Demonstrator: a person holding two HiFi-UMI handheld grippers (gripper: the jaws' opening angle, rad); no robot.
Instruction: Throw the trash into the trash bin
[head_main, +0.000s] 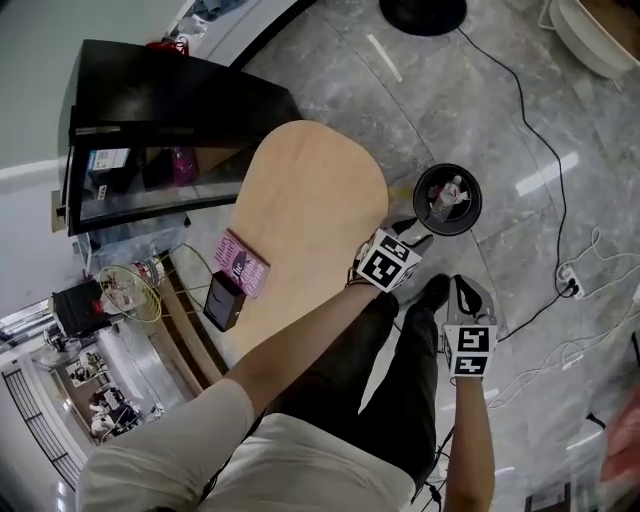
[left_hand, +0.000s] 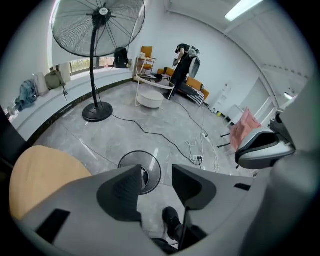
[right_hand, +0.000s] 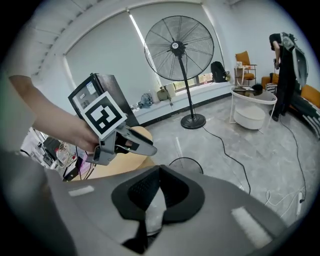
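The black round trash bin (head_main: 447, 199) stands on the grey floor just beyond the table's edge, with a plastic bottle (head_main: 446, 197) lying inside it. My left gripper (head_main: 412, 232) hangs near the bin's left rim. In the left gripper view its jaws (left_hand: 156, 182) stand apart with nothing between them, and the bin (left_hand: 150, 167) lies below. My right gripper (head_main: 466, 293) is nearer to me, right of the person's leg. In the right gripper view the tips (right_hand: 160, 171) touch and nothing shows between them. The bin's rim (right_hand: 186, 161) shows past them.
A round wooden table (head_main: 300, 215) with a pink box (head_main: 240, 263) fills the left. Behind it stands a black cabinet (head_main: 170, 100). A floor fan's base (head_main: 422, 12), a black cable (head_main: 530, 130) and a power strip (head_main: 572, 281) lie on the floor. The person's shoe (head_main: 432, 292) is below the bin.
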